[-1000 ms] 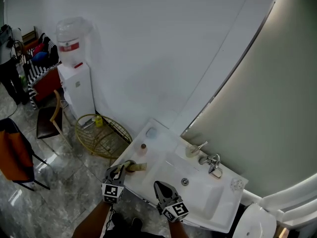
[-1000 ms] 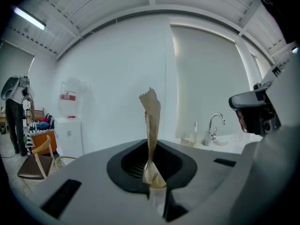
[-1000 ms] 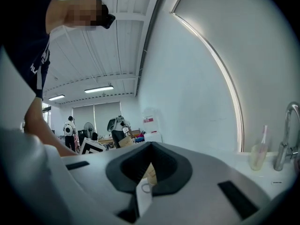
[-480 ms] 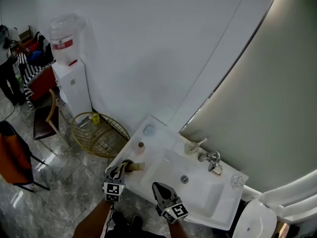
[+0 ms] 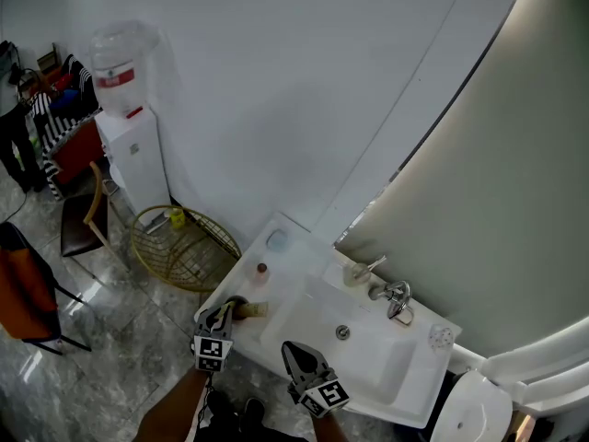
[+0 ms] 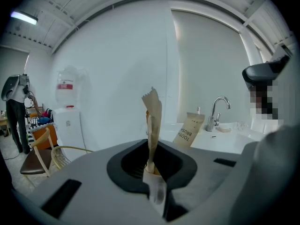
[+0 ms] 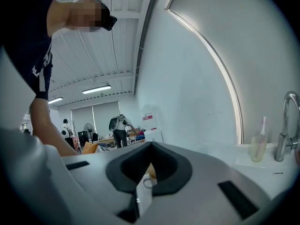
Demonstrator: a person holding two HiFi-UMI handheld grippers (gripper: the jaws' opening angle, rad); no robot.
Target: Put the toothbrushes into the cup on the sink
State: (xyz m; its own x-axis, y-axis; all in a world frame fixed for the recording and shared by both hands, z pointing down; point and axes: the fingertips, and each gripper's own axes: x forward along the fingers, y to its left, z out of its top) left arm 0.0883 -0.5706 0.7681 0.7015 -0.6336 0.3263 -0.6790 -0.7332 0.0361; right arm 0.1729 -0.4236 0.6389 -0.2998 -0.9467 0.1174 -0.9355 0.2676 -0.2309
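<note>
Well, the white sink (image 5: 373,362) lies ahead of both grippers, its basin just in front of the right gripper (image 5: 293,350) and off to the right of the left gripper (image 5: 227,313). The cup (image 5: 356,275), with one brush standing in it, sits well ahead and to the right of the left gripper, beside the tap (image 5: 396,300). The left gripper's jaws are nearly together, pinching a toothbrush (image 6: 152,121) in a brown paper sleeve near its lower end, so the sleeve sticks out beyond the tips, edge-on. The right gripper's jaws are pressed together with nothing of the task between them. The packet looks very light and thin. Its paper is likely soft and crumply while the brush inside should be stiff, so a hold this near one end may let it pivot. A firm pinch across the flat faces seems safest, leaving the long end free to drop into the cup.
</note>
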